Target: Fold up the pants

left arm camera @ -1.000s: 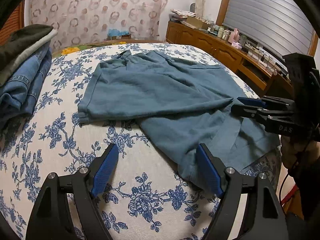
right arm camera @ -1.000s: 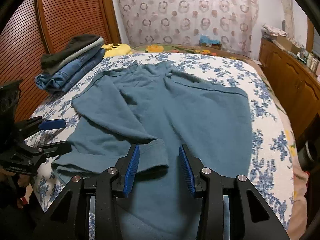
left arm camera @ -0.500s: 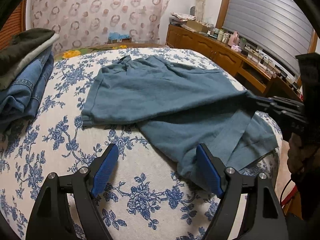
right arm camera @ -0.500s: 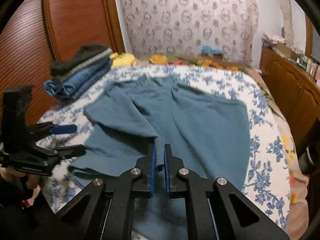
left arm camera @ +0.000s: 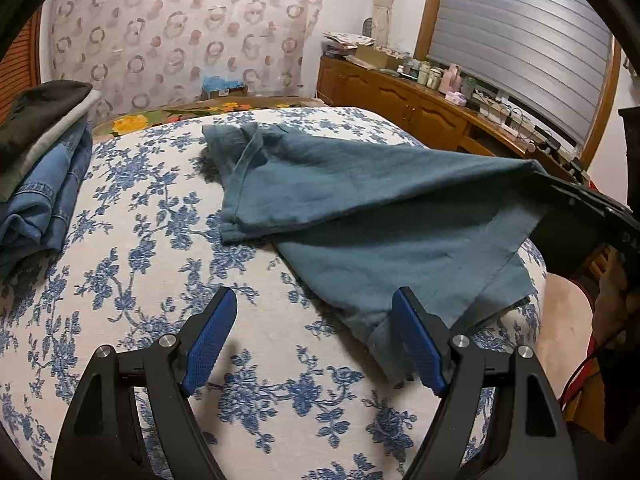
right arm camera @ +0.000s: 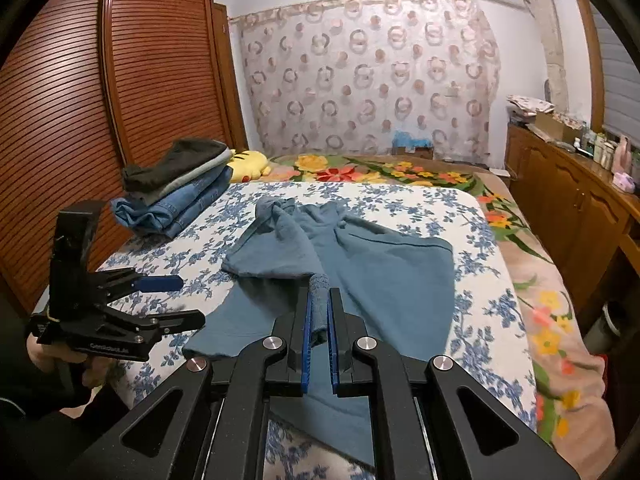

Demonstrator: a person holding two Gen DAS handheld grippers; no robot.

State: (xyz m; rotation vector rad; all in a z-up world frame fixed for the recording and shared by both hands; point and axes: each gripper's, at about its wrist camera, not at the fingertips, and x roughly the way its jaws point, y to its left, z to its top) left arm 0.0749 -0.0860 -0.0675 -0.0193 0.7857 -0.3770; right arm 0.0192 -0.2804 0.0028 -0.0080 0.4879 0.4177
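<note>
Teal-blue pants (left arm camera: 372, 196) lie on the floral bed cover (left arm camera: 132, 264); they also show in the right wrist view (right arm camera: 384, 264). My right gripper (right arm camera: 319, 312) is shut on a leg cuff of the pants and holds it lifted above the bed, so that leg stretches taut toward the waist. In the left wrist view the right gripper (left arm camera: 576, 196) shows at the right edge with the cuff. My left gripper (left arm camera: 316, 340) is open and empty, low over the bed at the near edge of the lower leg. It shows at the left in the right wrist view (right arm camera: 176, 300).
A stack of folded jeans and dark clothes (right arm camera: 176, 184) sits at the bed's left side by a wooden wardrobe (right arm camera: 100, 120). A yellow plush toy (right arm camera: 248, 162) lies behind it. A wooden counter with bottles (left arm camera: 440, 96) runs along the right wall.
My right gripper closed on the leg cuff and lifted it up and back, drawing the leg taut and bunching the waist. My left gripper stayed open near the lower leg.
</note>
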